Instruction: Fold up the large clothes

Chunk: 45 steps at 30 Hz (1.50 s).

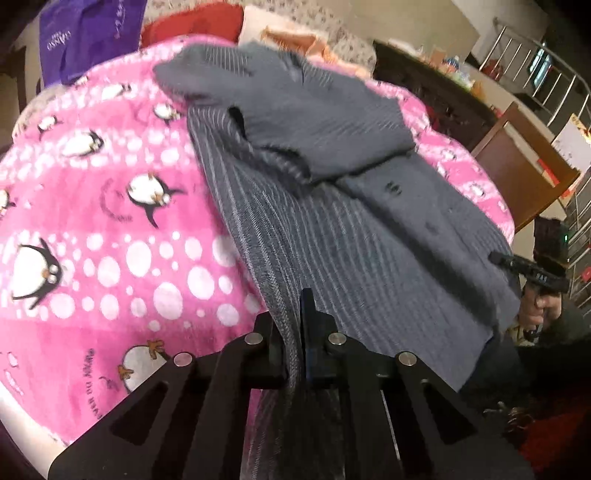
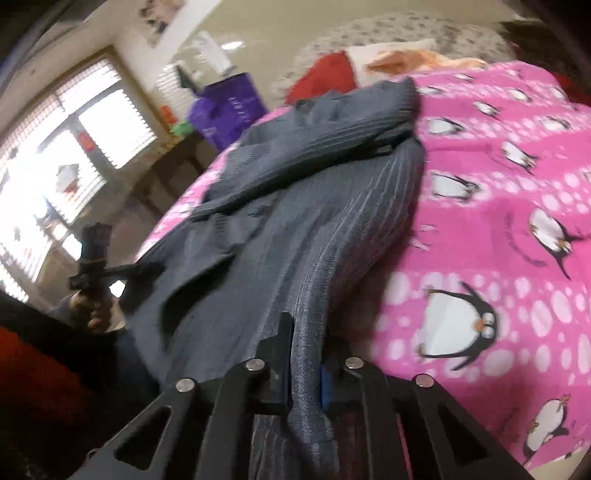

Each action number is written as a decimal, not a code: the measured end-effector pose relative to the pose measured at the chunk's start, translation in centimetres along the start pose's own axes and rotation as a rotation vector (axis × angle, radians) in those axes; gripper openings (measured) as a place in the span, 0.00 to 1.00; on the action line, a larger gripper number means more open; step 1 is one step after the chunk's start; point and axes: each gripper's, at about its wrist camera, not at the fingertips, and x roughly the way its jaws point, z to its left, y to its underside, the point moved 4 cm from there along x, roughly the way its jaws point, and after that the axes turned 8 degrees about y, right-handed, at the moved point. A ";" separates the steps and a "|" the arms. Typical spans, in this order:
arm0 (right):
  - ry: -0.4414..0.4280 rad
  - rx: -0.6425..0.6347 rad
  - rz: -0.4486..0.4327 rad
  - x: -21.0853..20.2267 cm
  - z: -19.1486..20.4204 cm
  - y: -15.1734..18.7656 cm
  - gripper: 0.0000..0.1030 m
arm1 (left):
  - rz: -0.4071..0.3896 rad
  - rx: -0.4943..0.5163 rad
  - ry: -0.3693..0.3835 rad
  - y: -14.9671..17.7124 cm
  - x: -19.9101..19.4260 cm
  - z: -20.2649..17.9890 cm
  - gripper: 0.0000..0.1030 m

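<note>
A bed is covered by a bright pink fleece blanket (image 1: 110,206) printed with penguins and white dots. Spread along it lies a large grey striped cardigan (image 1: 332,229), its upper part folded over on itself, with dark buttons seen down one front edge. At the far end of the bed, a red cushion (image 1: 195,22), an orange cloth (image 1: 295,38) and a pale flowered cover are seen, with a purple bag (image 1: 88,33) beside them.

In the left wrist view, the left gripper (image 1: 295,347) is seen at the near hem of the cardigan, its jaws pressed together on a bunched fold of the grey knit. In the right wrist view, the right gripper (image 2: 304,354) is seen in the same manner — its jaws pinching another part of the near hem (image 2: 306,332), which is lifted off the blanket so that a shadow falls beneath it. Each gripper is also glimpsed from the other's camera, held in a hand at the edge of the bed.

Wide stretches of pink blanket are left bare on either side of the cardigan. To one side of the bed, a bright window (image 2: 62,155) with blinds is seen across a stretch of floor; to the other, a brown wooden cabinet (image 1: 517,166), a metal railing (image 1: 546,48) and a cluttered dark shelf stand nearby. Both views are somewhat blurred.
</note>
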 end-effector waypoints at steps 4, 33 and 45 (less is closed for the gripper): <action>-0.036 0.016 -0.060 -1.8 0.8 -0.2 0.08 | -0.073 -0.032 0.022 0.2 -3.0 0.0 0.04; 0.089 0.275 -0.226 5.6 -8.7 -21.4 0.08 | -0.316 -0.263 -0.124 -21.4 -0.5 9.6 0.04; 0.241 0.244 -0.102 17.0 -14.7 -22.7 0.13 | -0.147 -0.153 -0.322 -20.7 10.5 15.6 0.10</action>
